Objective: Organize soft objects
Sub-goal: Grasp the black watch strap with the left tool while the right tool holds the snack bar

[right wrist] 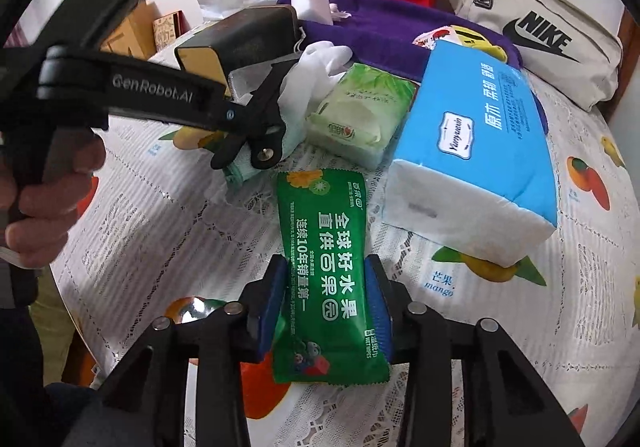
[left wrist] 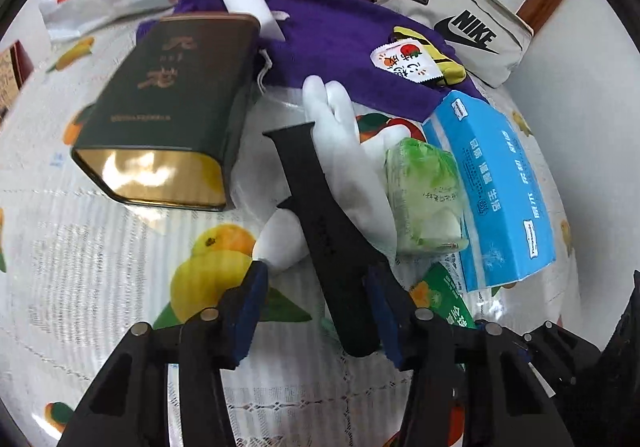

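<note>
Your right gripper (right wrist: 326,297) pinches the green wet-wipes pack (right wrist: 326,271) across its middle, just above the tablecloth (right wrist: 520,347); it looks light, floppy and slick, so hold it mid-body. Your left gripper (left wrist: 316,311) stands open around the black strap (left wrist: 320,215), limp over the white glove (left wrist: 340,151).

dark green metal tin (left wrist: 160,103), satin sides, glossy gold base | purple towel (left wrist: 340,43), fuzzy matt cloth | green wet-wipes packet (right wrist: 332,287), glossy plastic film | blue tissue pack (right wrist: 476,143), smooth soft plastic wrap | black strap (left wrist: 324,235), matt rubbery | white glove (left wrist: 340,151), soft matt cloth | tabletop (right wrist: 160,231), lace-patterned fruit-print cover
</note>
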Demonstrator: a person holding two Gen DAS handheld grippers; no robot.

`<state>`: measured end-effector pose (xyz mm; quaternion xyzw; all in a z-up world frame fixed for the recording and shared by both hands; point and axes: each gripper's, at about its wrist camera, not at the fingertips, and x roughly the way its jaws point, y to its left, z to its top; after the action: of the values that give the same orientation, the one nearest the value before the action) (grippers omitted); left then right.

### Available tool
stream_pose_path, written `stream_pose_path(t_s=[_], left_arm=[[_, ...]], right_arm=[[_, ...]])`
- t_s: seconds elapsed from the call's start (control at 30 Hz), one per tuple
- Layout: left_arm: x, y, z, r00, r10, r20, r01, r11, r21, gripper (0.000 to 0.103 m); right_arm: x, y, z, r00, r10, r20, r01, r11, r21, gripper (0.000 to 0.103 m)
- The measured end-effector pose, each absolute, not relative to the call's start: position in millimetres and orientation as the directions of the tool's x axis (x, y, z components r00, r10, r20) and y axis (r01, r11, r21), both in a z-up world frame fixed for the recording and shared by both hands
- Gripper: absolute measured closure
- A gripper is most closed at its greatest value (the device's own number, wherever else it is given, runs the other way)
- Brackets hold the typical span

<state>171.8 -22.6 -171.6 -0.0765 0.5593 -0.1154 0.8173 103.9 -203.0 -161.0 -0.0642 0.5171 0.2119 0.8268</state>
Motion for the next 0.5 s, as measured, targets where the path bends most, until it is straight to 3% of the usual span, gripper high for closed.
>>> stream_pose_path(t_s=[0.23,0.5], left_arm=[[167.9,-15.2,-165.7,0.343,-0.279,-0.897,0.115,0.96,-0.255,0.081],[169.5,-13.8,-166.8,0.335,-0.26,-0.906,0.128,0.965,-0.23,0.082]], right_arm=[[106.1,-212.7,-156.0,0.358,0.277,-0.892,-0.393,0.911,0.125,0.067],[101.1,-214.9,-156.7,0.354,0.276,-0.893,-0.386,0.913,0.129,0.066]])
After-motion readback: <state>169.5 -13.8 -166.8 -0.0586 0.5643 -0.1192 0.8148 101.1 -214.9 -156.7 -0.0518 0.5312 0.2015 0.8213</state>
